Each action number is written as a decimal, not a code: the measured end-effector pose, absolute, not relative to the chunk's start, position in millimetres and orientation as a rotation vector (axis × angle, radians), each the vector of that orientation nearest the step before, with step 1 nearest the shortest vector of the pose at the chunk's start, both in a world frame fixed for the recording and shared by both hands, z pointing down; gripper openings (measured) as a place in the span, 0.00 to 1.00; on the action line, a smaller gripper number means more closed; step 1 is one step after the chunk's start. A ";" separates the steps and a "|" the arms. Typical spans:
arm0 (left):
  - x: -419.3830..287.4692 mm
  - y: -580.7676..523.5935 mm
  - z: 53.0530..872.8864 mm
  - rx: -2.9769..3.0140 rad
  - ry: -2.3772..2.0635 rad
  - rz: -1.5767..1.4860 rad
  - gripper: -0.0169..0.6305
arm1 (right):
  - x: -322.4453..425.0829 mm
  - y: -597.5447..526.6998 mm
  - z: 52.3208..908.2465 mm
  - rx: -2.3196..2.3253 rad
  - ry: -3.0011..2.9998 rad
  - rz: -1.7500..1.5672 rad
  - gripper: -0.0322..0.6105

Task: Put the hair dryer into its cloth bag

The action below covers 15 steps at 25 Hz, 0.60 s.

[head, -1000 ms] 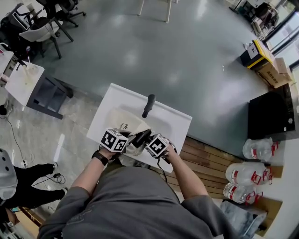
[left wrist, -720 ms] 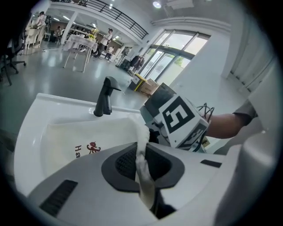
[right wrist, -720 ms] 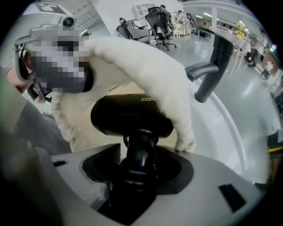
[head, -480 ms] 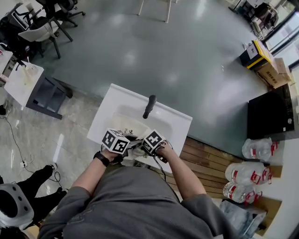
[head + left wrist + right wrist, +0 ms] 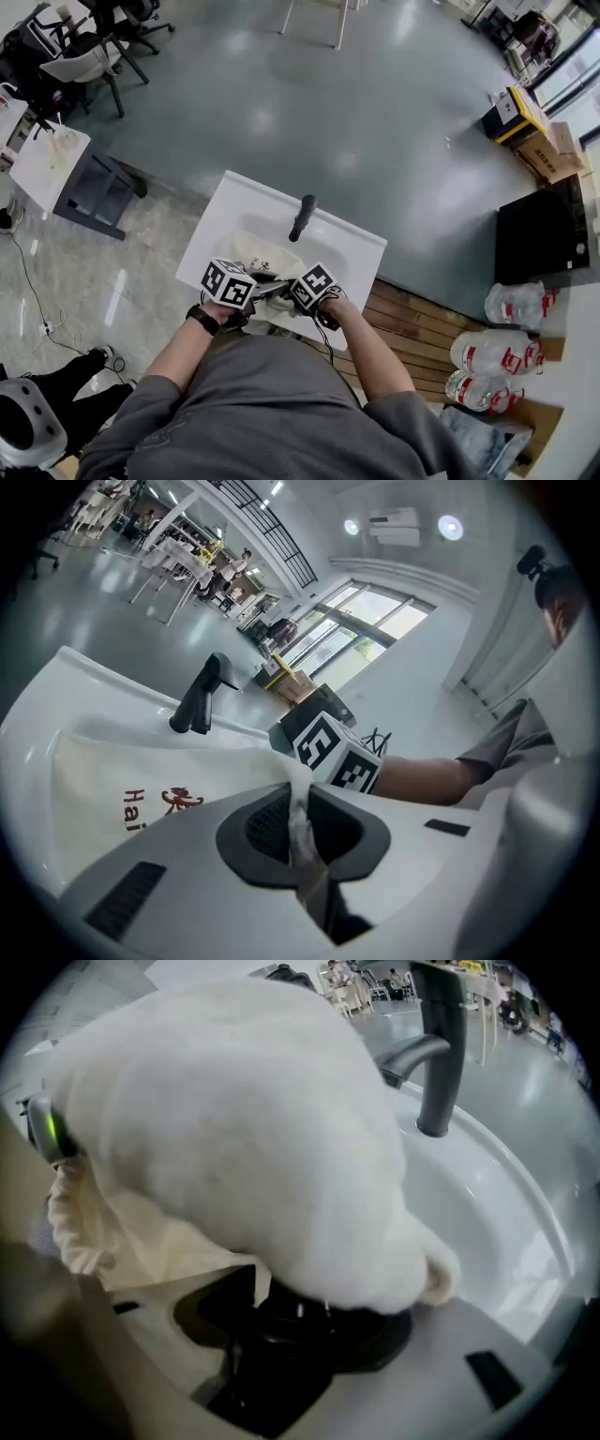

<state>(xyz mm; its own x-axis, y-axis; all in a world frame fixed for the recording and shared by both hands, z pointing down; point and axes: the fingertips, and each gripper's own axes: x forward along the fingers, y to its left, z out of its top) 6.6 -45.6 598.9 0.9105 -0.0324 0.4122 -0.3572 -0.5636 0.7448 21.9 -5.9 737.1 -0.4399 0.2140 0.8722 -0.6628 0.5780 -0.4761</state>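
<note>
I am looking down at a white sink (image 5: 349, 246) with a black tap (image 5: 302, 216) at its far edge, near the middle of the frame. The cloth bag (image 5: 261, 253) lies in the sink bowl just under the tap, and both claws meet at its near end. My left claw (image 5: 261, 287) is squeezed tight on the bag. In the left gripper view, the left claw (image 5: 298, 803) has its two dark pads pressed together on a thin fold of cream cloth that sticks up between them. The rest of the bag (image 5: 141, 771) spreads out to the left of that view, with some red print on it. The tap (image 5: 200, 696) stands behind it, and the marker cube of my other claw (image 5: 333, 747) sits just beyond the pads. My right claw (image 5: 287, 283) is touching the bag too. In the right gripper view, the right claw (image 5: 300, 1314) stands wide apart and is closed on a black thing, the hair dryer (image 5: 281, 1330), which fills the gap between the pads. A big soft white shape lies over the dryer and fills most of that view. It is too blurred for me to be sure, but it looks like the bag. Cream cloth with a gathered hem (image 5: 122, 1237) hangs at the left. The tap (image 5: 439, 1044) and the sink bowl (image 5: 506, 1204) show at the upper right. In the head view the dryer is mostly hidden between the two claws. Water bottles (image 5: 495, 352) lie on the floor at the right edge.
</note>
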 end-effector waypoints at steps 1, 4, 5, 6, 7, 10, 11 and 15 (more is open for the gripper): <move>6.4 -46.5 596.5 2.136 -0.274 0.426 0.05 | 21.7 -6.8 735.6 0.375 -1.775 1.048 0.43; 5.6 -47.6 588.5 2.136 -0.254 0.379 0.05 | 17.9 -13.6 725.7 0.395 -1.854 1.064 0.44; 5.8 -47.5 586.4 2.135 -0.245 0.363 0.05 | 16.2 -16.6 720.9 0.402 -1.889 1.073 0.44; 6.4 -47.1 585.0 2.134 -0.237 0.350 0.05 | 14.4 -19.2 715.5 0.407 -1.925 1.089 0.44; 6.9 -46.7 584.6 2.132 -0.233 0.341 0.05 | 12.8 -21.1 710.0 0.407 -1.957 1.112 0.44; 6.2 -47.4 584.6 2.118 -0.232 0.285 0.05 | 9.5 -23.0 701.1 0.403 -2.010 1.146 0.44; 6.3 -48.4 582.9 2.114 -0.232 0.254 0.05 | 10.1 -23.9 700.8 0.412 -2.021 1.144 0.44; 2.7 -58.3 569.1 2.119 -0.239 0.151 0.05 | 27.7 -35.9 701.7 0.542 -2.061 1.113 0.43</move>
